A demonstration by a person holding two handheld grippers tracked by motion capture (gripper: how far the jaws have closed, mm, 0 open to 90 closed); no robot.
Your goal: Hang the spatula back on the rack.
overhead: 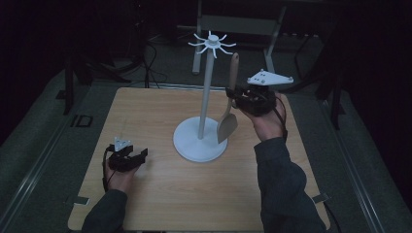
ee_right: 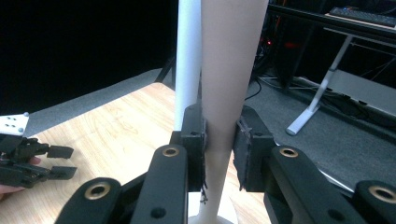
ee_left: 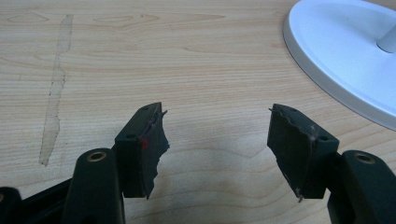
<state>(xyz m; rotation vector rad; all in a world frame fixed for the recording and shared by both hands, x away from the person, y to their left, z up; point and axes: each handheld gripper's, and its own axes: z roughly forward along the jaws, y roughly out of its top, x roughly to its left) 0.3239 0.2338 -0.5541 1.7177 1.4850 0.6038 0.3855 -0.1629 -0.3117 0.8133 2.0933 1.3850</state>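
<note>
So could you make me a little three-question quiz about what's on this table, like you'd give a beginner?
1. True or false: the right gripper has its fingers closed on the wooden spatula.
2. Which way does the spatula's flat blade point? A) up B) down C) sideways
3. Fill in: the left gripper is ____ and holds nothing above the table.

Key:
1. True. The fingers clamp the handle beside the white stand.
2. B. The blade hangs down over the stand's round base.
3. Open.
</note>
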